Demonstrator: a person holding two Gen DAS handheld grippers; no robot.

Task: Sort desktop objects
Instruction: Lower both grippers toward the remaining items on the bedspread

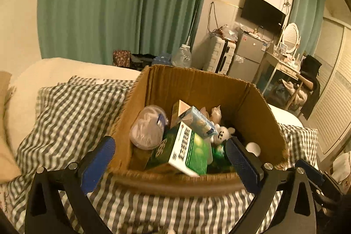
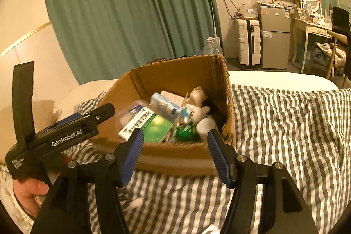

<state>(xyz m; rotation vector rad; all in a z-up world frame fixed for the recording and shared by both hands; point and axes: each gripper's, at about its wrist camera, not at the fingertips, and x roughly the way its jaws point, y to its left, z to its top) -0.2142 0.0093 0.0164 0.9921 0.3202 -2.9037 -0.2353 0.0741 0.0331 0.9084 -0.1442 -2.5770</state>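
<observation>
An open cardboard box [image 1: 197, 84] stands on a checked bed cover. It holds a green and white carton [image 1: 188, 151], a light blue carton [image 1: 197, 120], a clear round tub [image 1: 148, 126], a small white plush toy [image 1: 222, 134] and a white ball [image 1: 253, 148]. My left gripper [image 1: 170, 161] is open and empty, its fingers astride the box's near wall. In the right wrist view the box [image 2: 179, 76] sits ahead with the green carton [image 2: 153, 126] inside. My right gripper [image 2: 175, 157] is open and empty, just short of the box. The left gripper's body [image 2: 65, 135] shows at the left.
The grey and white checked cover [image 2: 285, 124] spreads around the box. Beyond the bed are green curtains [image 1: 122, 3], a white suitcase [image 1: 221, 54], a small fridge [image 1: 250, 56], a wall television [image 1: 262, 12] and a dressing table with a mirror [image 1: 289, 58].
</observation>
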